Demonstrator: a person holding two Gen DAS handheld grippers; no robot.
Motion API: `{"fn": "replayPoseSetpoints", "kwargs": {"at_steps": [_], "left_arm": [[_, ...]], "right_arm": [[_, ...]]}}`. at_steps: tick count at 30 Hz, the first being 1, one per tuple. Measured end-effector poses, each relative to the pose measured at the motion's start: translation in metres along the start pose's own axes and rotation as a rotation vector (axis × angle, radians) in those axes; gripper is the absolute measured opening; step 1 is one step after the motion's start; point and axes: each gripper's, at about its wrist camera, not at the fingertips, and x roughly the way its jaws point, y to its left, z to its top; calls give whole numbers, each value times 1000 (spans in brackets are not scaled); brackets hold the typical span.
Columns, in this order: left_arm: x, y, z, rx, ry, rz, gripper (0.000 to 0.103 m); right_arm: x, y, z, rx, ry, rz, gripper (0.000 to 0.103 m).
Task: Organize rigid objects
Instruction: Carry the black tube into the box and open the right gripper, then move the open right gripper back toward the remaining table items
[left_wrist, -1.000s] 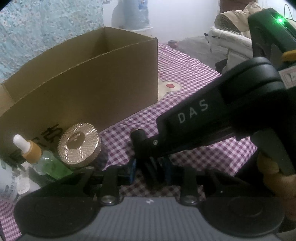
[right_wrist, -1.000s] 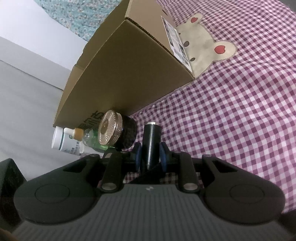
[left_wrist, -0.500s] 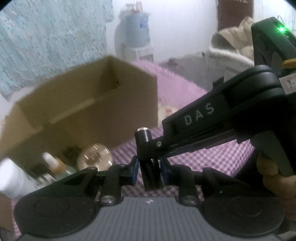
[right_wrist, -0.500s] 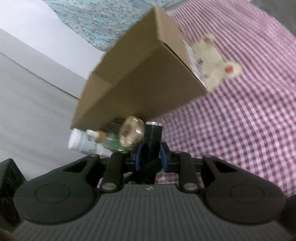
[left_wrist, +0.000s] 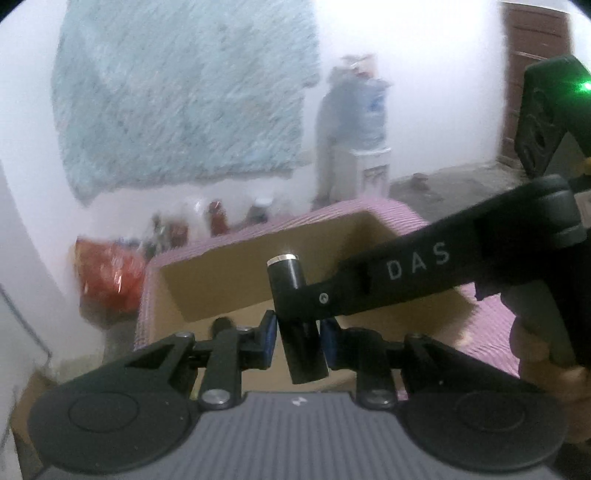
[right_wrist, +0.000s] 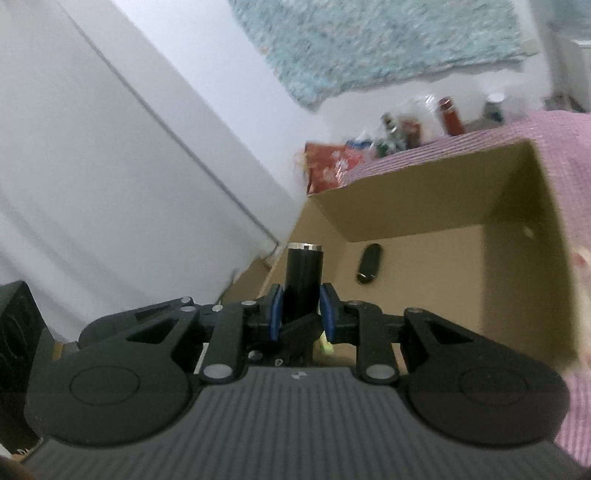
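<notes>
While both hand-held grippers clamp one black cylindrical tube with a silver rim (left_wrist: 295, 314), it hangs in the air above the open brown cardboard box (right_wrist: 443, 206). In the left wrist view, the left hand-held gripper (left_wrist: 297, 338) has its blue pads (left_wrist: 269, 338) drawn in close on the tube's lower part, and the tube stands nearly upright, tilted slightly, its silver end uppermost. The right hand-held gripper (left_wrist: 295, 295), a long black arm lettered "DAS", reaches in from the right of that view and grips the same tube higher up, crosswise to the left one; a person's hand (left_wrist: 546, 354) wraps its handle at the right edge. In the right wrist view, the right hand-held gripper (right_wrist: 302, 314) likewise has its blue pads (right_wrist: 276, 314) nearly closed on the tube (right_wrist: 304, 273), whose silver rim points away from the camera. Past the tube the box lies open, and a small dark oblong object (right_wrist: 369, 264) rests on its floor near the far wall. The box sits on a purple-and-white checked cloth (right_wrist: 554, 129) covering the surface. Beyond it, blurred, are a red bag (left_wrist: 107, 273), several bottles (left_wrist: 218, 218) against a white wall and a pale blue patterned hanging cloth (left_wrist: 177, 88).
</notes>
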Motion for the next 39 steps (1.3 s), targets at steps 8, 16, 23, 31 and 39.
{"fn": "replayPoseSetpoints", "kwargs": {"at_steps": [8,16,23,31,39], "left_arm": [[77,66,7,-139,217,52,27],[104,88,2,-123,289,131,28],[72,73,9,-131,210,112,37],[11,59,12,-139,82,58,56],[-40,34,-15,-138,20,-38,69]], "right_arm": [[123,-15,54,64,265,-15,22],[172,-29,57,160,352,-7,22],[114,-33,51,166,262,39,23],[-8,-41,25,179,57,71,28],[-109,-63,-47,236,-100,88,31]]}}
